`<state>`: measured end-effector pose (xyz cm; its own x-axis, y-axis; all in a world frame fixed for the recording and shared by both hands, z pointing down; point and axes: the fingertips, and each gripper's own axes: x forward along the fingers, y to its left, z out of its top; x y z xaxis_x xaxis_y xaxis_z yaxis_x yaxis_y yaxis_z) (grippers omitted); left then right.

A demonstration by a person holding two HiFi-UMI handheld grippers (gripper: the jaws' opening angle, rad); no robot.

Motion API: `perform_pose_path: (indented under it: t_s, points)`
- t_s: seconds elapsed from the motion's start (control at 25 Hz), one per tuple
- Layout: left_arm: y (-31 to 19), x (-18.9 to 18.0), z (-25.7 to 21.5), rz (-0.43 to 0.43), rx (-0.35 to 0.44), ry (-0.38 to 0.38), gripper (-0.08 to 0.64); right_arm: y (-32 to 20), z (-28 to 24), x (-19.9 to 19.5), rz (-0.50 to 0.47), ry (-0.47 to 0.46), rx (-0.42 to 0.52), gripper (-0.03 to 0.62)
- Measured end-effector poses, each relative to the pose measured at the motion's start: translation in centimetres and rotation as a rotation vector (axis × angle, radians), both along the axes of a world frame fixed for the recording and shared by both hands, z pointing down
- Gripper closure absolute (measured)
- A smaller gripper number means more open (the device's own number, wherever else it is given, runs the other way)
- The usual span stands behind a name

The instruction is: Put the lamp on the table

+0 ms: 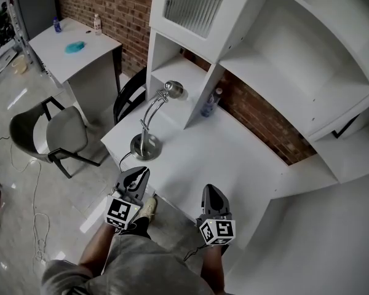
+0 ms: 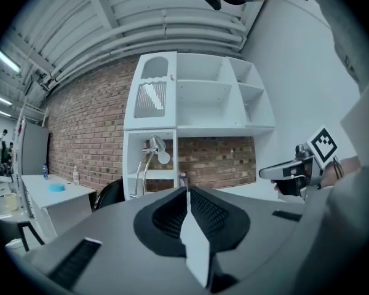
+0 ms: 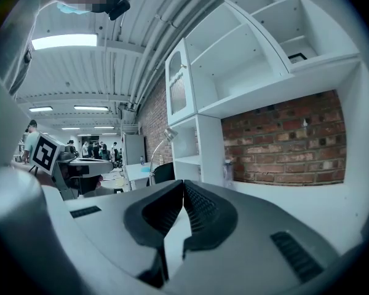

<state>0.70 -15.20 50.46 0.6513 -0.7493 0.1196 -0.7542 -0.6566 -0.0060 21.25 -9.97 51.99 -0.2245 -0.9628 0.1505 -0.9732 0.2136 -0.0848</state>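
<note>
Nearest, left tongs point(image 1: 137, 176) and right tongs point(image 1: 212, 192), both closed, nothing between them. Farther on, lamp point(image 1: 149, 125) stands upright on counter point(image 1: 234, 158) by its left edge, straight beyond left tongs. I judge left hand nearer, placing seemingly done.

Lamp point(image 1: 149, 126) one; bottles point(image 1: 210, 103) point(image 1: 97, 23) point(image 1: 56, 24) three; chairs point(image 1: 55, 134) point(image 1: 128, 97) two; tables point(image 1: 227, 158) point(image 1: 80, 57) two; shelf unit point(image 1: 264, 54) one.
</note>
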Motion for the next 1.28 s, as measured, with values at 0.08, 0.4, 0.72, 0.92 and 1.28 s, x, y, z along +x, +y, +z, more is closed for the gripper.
perform_pose_path:
  t_s: [0.08, 0.4, 0.72, 0.92, 1.28]
  points:
    - [1.2, -0.1, -0.3, -0.001, -0.004, 0.012, 0.547, 1.0, -0.1, -0.4, -0.008, -0.003, 0.006, 0.57]
    - [6.2, -0.7, -0.4, 0.005, -0.01, 0.024, 0.557, 5.5, 0.1, -1.9, -0.02, -0.014, 0.022, 0.57]
    - [9.4, -2.4, -0.2, 0.004, -0.002, 0.031, 0.557, 8.9, 0.5, -3.9, -0.027, -0.02, 0.044, 0.571]
    - [11.0, -3.2, 0.1, 0.005, -0.002, 0.04, 0.557, 10.6, 0.3, -4.9, -0.032, -0.025, 0.055, 0.571]
    - [11.5, -3.8, 0.0, 0.005, -0.005, 0.049, 0.557, 11.2, 0.3, -5.0, -0.02, -0.012, 0.052, 0.571]
